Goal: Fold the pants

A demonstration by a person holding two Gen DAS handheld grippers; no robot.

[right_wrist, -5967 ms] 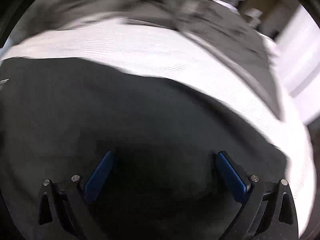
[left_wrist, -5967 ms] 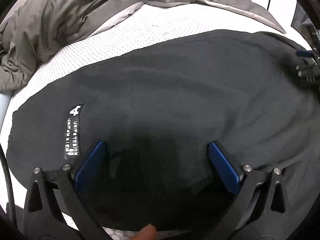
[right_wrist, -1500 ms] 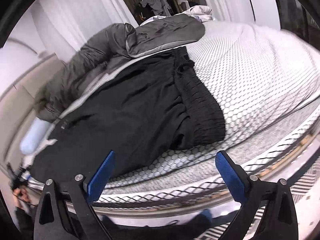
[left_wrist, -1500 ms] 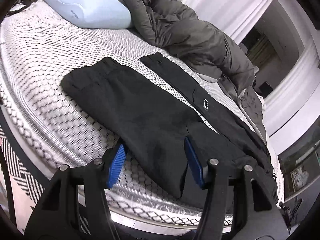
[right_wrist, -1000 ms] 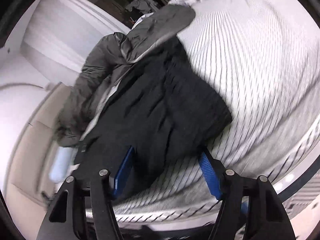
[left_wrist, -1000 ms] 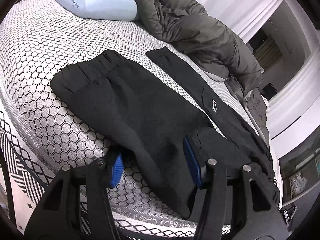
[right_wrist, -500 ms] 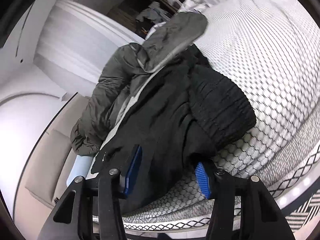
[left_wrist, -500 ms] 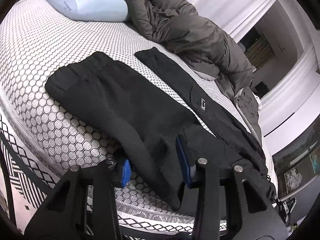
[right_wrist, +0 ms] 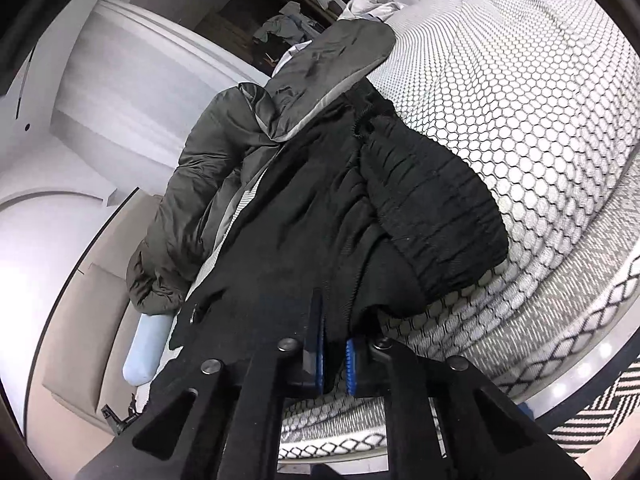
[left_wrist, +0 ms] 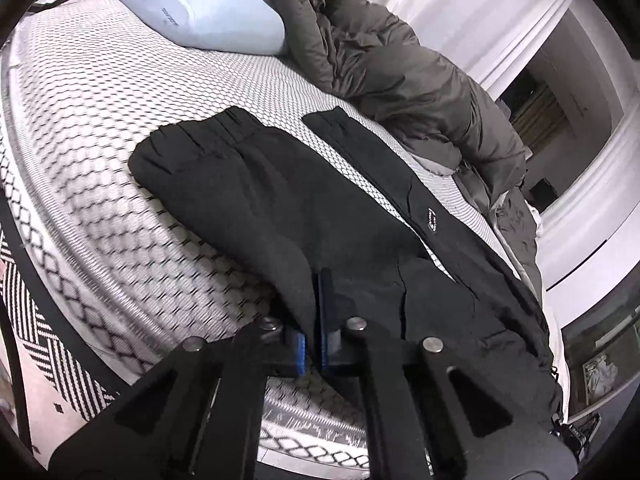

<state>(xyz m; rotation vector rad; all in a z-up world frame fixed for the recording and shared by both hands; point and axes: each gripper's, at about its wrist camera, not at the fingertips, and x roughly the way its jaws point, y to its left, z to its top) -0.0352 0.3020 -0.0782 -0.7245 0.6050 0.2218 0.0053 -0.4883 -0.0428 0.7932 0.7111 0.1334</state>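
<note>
Black pants (left_wrist: 280,200) lie spread across a honeycomb-patterned mattress (left_wrist: 100,120), cuffs toward a pale blue pillow (left_wrist: 200,8) and a rumpled grey duvet (left_wrist: 400,72) along the far side. At the bed's near edge, the left gripper (left_wrist: 316,304) has its blue pads pinched tight on the near leg's edge, cloth caught between them. Seen from the other wrist, the right gripper (right_wrist: 332,340) is likewise clamped on black fabric just below the ribbed waistband (right_wrist: 432,208), which bunches beside it. With both grips set along the same near edge, the step in hand appears to be lifting that side and carrying it over onto the far leg. Doing it well likely means raising both hands together and level, keeping the cloth taut between them so it does not sag, then laying the edge down flush with the far leg's seam before letting go; uneven lifting risks a twisted, wrinkled fold.
</note>
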